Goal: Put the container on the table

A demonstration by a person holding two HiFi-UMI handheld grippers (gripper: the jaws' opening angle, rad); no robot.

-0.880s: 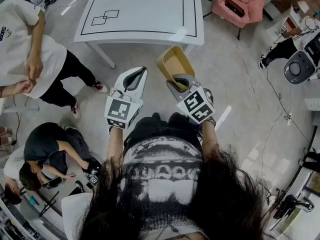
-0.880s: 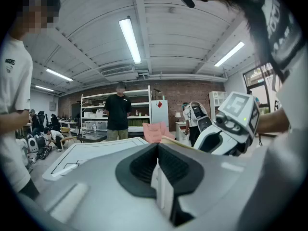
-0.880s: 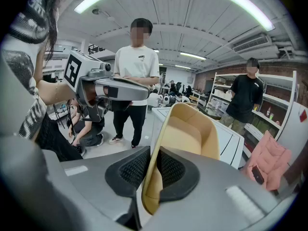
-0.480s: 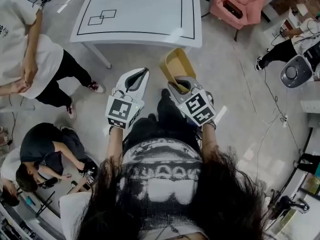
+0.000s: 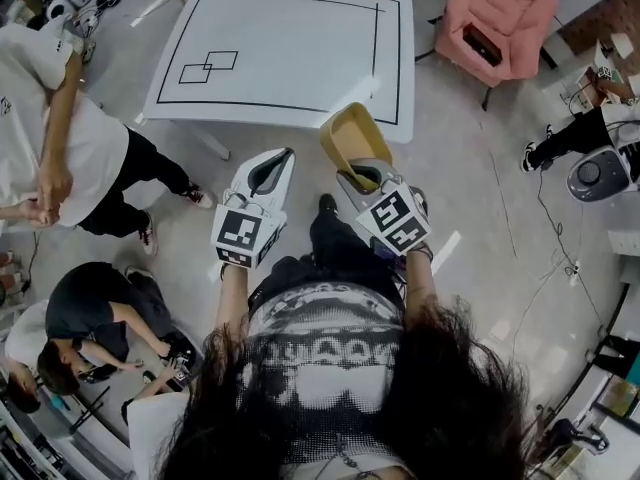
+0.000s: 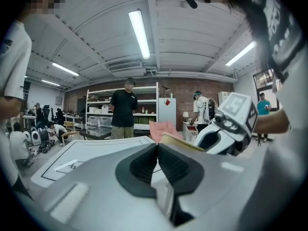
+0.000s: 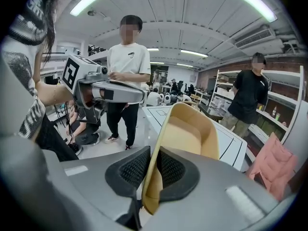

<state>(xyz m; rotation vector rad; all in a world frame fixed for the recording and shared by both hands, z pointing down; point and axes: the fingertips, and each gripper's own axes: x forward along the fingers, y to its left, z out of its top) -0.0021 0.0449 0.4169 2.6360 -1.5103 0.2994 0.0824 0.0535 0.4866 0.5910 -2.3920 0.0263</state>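
Note:
A tan, open-topped container (image 5: 351, 138) hangs in the air just short of the white table (image 5: 290, 78), held on edge. My right gripper (image 5: 362, 175) is shut on the container's near wall (image 7: 155, 177), with one pad inside and one outside. My left gripper (image 5: 268, 171) is to its left, level with it; its pads (image 6: 144, 165) meet with nothing between them. In the left gripper view the container's rim (image 6: 177, 141) and the right gripper (image 6: 226, 129) show at the right. The table top bears black outline markings (image 5: 205, 66).
A person in a white shirt (image 5: 55, 138) stands left of the table, and another (image 5: 100, 313) crouches on the floor at lower left. A pink chair (image 5: 497, 18) stands beyond the table's right corner. A person in black (image 7: 248, 97) stands by shelves on the far side.
I have stepped toward the table: it sits lower and nearer in the head view. Both grippers keep their pose, the container staying in the right one.

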